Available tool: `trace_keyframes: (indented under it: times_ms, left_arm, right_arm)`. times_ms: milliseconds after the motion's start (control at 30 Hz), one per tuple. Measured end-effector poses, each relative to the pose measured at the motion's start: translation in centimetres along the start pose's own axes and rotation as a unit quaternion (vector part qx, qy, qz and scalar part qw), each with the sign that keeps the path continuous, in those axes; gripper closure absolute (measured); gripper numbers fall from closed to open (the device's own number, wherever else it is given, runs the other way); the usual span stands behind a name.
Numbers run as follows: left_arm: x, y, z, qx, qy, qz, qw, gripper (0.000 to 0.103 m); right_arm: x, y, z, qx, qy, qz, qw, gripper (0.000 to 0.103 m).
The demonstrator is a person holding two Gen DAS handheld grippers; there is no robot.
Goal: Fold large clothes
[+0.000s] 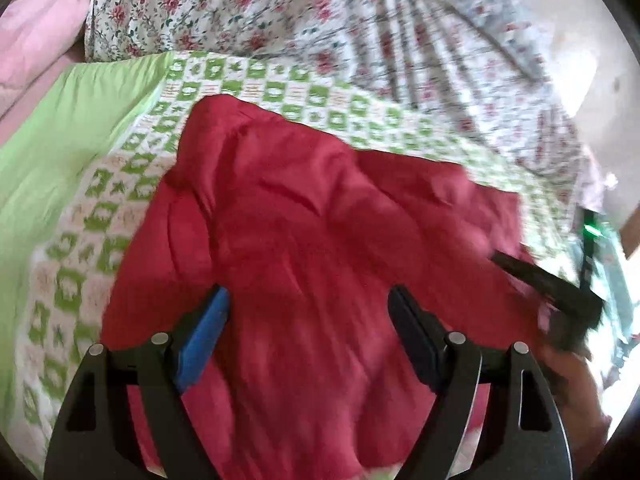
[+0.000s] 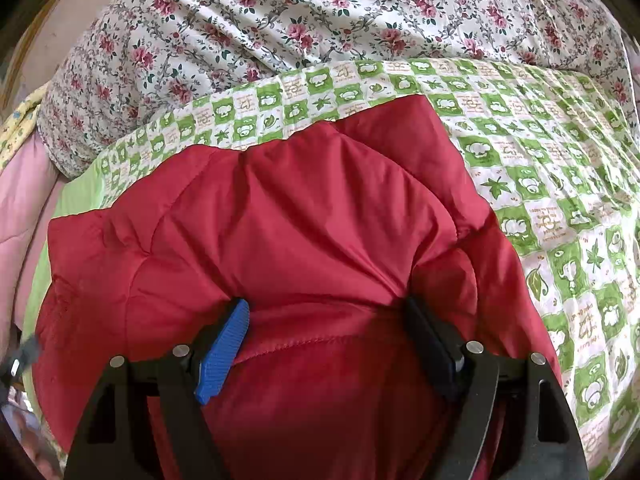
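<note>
A large red quilted garment [image 1: 312, 240] lies spread on a green-and-white checked sheet [image 1: 100, 216]. My left gripper [image 1: 308, 296] is open and hovers above the garment's near part; nothing is between its fingers. The view is blurred by motion. In the right wrist view the same red garment [image 2: 280, 220] bulges up between the fingers of my right gripper [image 2: 326, 308], which is wide open and pressed against the fabric, with a stitched edge of the garment just below the tips. The right gripper's dark body [image 1: 556, 288] shows at the right edge of the left wrist view.
A floral rose-print cover [image 2: 320, 16] lies bunched behind the checked sheet [image 2: 560, 184]. Pink bedding [image 1: 36, 48] and a plain green cloth [image 1: 60, 132] lie at the left. A pale wall or floor [image 1: 592, 60] shows at the far right.
</note>
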State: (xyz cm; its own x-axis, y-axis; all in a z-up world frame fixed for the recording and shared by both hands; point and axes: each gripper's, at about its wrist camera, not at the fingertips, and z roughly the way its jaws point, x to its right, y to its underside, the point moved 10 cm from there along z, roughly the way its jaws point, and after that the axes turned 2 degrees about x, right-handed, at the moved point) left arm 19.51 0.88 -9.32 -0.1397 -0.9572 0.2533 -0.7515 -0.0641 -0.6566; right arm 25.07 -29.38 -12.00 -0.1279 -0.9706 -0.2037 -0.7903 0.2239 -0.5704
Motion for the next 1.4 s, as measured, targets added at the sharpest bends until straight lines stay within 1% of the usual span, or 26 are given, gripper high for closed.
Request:
trace_keyframes:
  times_ms: [67, 133, 167, 200, 233, 333, 367, 467, 533, 567, 600, 633, 667, 767, 933, 1033, 1167, 1400]
  left_arm:
    - [1.0, 1.5, -1.5, -0.002, 0.012, 0.002, 0.9999, 0.021]
    - [1.6, 2.5, -1.5, -0.016, 0.015, 0.008, 0.9997, 0.021]
    - [1.6, 3.2, -1.0, -0.025, 0.006, 0.016, 0.9995, 0.021]
    - [1.2, 3.8, -0.2, -0.032, -0.015, 0.026, 0.9990, 0.021]
    - [1.0, 4.2, 0.5, -0.039, -0.028, 0.033, 0.9983, 0.021]
    - [1.0, 4.1, 0.9, -0.035, -0.030, 0.033, 0.9984, 0.021]
    - [1.0, 4.0, 0.9, -0.035, -0.030, 0.034, 0.9983, 0.021]
    - [1.1, 4.0, 1.0, -0.034, -0.032, 0.038, 0.9982, 0.021]
    - [1.1, 4.1, 1.1, -0.033, -0.033, 0.041, 0.9981, 0.020]
    - [1.1, 4.3, 1.1, -0.032, -0.035, 0.042, 0.9980, 0.020]
    - [1.1, 4.3, 1.2, -0.031, -0.036, 0.044, 0.9979, 0.020]
    - [1.1, 4.4, 1.2, -0.032, -0.037, 0.046, 0.9977, 0.020]
    - [1.2, 4.7, 1.0, -0.033, -0.038, 0.048, 0.9976, 0.020]
    - [1.3, 4.8, 0.3, -0.035, -0.045, 0.052, 0.9970, 0.020]
    - [1.2, 5.4, -1.2, -0.037, -0.042, 0.044, 0.9975, 0.020]
    - [0.8, 6.2, -0.2, -0.049, -0.059, 0.054, 0.9956, 0.020]
    - [1.0, 6.6, 0.2, -0.047, -0.076, 0.065, 0.9939, 0.020]
    - [0.9, 6.8, 0.2, -0.042, -0.087, 0.067, 0.9931, 0.020]
  right_arm:
    - [0.0, 0.0, -0.4, 0.001, -0.008, 0.005, 1.000, 0.021]
    - [-0.2, 0.0, -1.5, 0.012, -0.021, 0.012, 1.000, 0.021]
    - [-0.2, 0.0, -2.4, 0.019, -0.023, 0.015, 0.999, 0.022]
    - [-0.4, 0.2, -3.4, 0.027, -0.025, 0.016, 0.999, 0.022]
    - [-0.7, 0.4, -4.5, 0.035, -0.027, 0.014, 0.999, 0.022]
    - [-1.6, 1.8, -8.0, 0.057, -0.026, 0.009, 0.998, 0.021]
    - [-2.3, 2.7, -9.2, 0.062, -0.036, 0.001, 0.997, 0.021]
    - [-3.9, 5.1, -11.1, 0.058, -0.043, -0.030, 0.997, 0.020]
    - [-4.7, 6.8, -10.9, 0.039, -0.042, -0.049, 0.997, 0.020]
    - [-4.7, 7.6, -10.4, 0.027, -0.032, -0.056, 0.998, 0.020]
    - [-4.2, 8.4, -9.6, 0.017, -0.013, -0.064, 0.998, 0.020]
    - [-3.6, 9.2, -8.8, 0.014, 0.003, -0.070, 0.997, 0.020]
    - [-3.1, 9.7, -8.4, 0.016, 0.002, -0.067, 0.998, 0.019]
    - [-2.6, 9.9, -8.0, 0.018, -0.002, -0.056, 0.998, 0.018]
    - [-2.5, 10.2, -8.1, 0.028, 0.005, -0.059, 0.998, 0.018]
    - [-2.6, 10.4, -8.2, 0.032, 0.006, -0.058, 0.998, 0.018]
    - [-2.4, 10.8, -8.5, 0.034, 0.006, -0.055, 0.998, 0.017]
    - [-2.2, 10.9, -9.1, 0.037, -0.010, -0.041, 0.998, 0.017]
